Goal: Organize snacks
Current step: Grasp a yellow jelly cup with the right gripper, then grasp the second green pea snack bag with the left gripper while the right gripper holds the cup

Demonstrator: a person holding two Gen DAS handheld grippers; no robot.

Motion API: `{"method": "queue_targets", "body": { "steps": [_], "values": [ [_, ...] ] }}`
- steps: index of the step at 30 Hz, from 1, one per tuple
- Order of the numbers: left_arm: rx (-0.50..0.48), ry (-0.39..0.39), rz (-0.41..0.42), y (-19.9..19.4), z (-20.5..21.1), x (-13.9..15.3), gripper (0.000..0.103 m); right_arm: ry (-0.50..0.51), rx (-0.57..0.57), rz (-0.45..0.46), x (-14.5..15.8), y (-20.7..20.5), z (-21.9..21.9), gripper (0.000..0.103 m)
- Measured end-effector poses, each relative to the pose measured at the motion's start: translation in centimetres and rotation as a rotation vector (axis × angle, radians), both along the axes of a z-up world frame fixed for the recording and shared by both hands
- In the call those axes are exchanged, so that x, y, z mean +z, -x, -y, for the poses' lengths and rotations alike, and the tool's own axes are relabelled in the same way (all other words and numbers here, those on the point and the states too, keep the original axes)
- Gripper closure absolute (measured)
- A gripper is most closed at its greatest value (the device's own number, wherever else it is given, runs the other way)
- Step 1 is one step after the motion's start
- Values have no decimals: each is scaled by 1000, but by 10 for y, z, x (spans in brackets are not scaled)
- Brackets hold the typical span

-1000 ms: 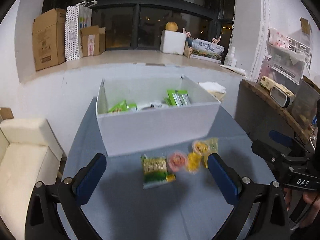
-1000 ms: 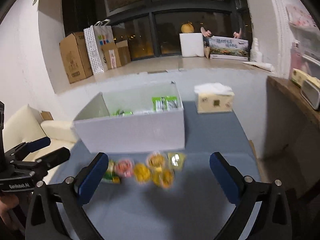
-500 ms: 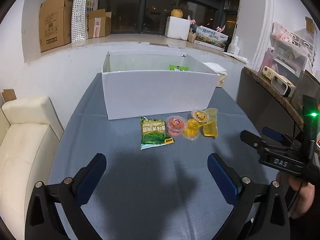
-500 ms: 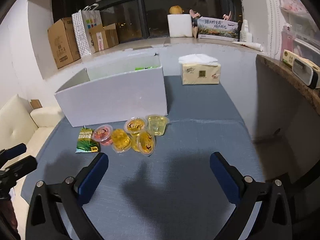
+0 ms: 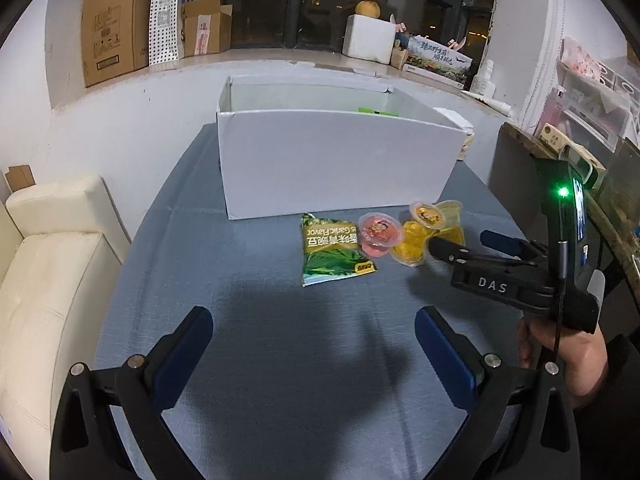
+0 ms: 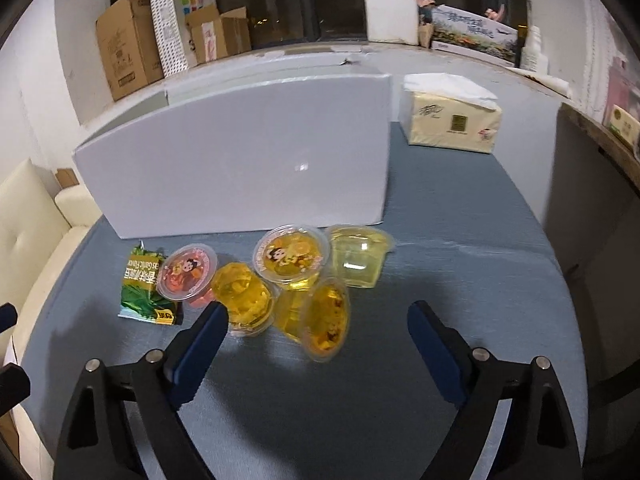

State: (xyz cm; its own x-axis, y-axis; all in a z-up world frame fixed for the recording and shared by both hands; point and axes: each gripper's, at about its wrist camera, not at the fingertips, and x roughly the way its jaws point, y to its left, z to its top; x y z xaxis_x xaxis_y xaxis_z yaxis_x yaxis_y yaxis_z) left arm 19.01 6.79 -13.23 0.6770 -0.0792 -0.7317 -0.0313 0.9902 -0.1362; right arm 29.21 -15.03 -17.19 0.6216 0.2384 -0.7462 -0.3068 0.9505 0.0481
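A tall white box [image 5: 336,160] [image 6: 240,160] stands on the blue-grey table. In front of it lie a green snack packet [image 5: 334,252] [image 6: 146,286], a pink jelly cup [image 5: 378,234] [image 6: 186,270] and several yellow jelly cups [image 5: 412,244] [image 6: 290,256]. My right gripper [image 6: 318,312] [image 5: 460,240] hangs low over the cups, jaws closing. A tipped yellow cup [image 6: 324,320] lies between them, and neither pad touches it. My left gripper [image 5: 312,328] is open over bare cloth, short of the packet, with nothing between its fingers.
A yellow tissue box [image 6: 450,120] sits right of the white box. A cream sofa [image 5: 48,280] borders the table's left side, and a wooden shelf [image 5: 560,152] its right. Cardboard boxes [image 5: 108,48] line the window ledge. A hand [image 5: 560,352] holds the right gripper.
Both grippers have sunk towards the table. The right one came forward up to the jelly cups and its jaws have narrowed. The snacks have not moved.
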Motion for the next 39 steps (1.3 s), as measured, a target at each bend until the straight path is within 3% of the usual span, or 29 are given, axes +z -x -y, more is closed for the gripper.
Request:
{"method": "queue_targets", "body": {
  "steps": [4, 8, 14, 15, 16, 30, 39],
  "values": [
    [-5, 0, -11, -3, -1, -5, 0, 11, 1, -30, -8, -6, -3, 22],
    [-5, 6, -21, -5, -1, -9, 0, 30, 19, -52, -12, -9, -7, 56],
    [1, -3, -27, -10, -3, -12, 0, 22, 13, -25, -8, 1, -5, 57],
    [5, -8, -26, -11, -3, -12, 0, 17, 12, -22, -6, 3, -3, 65],
    [4, -9, -30, -13, -4, -13, 0, 22, 8, -20, -5, 6, -3, 65],
    [-24, -61, -90, -79, 16, -43, 0, -44, -2, 69, 41, 62, 30, 66],
    [-30, -117, -107, -106, 31, -56, 0, -74, 7, 99, 58, 76, 34, 66]
  ]
}}
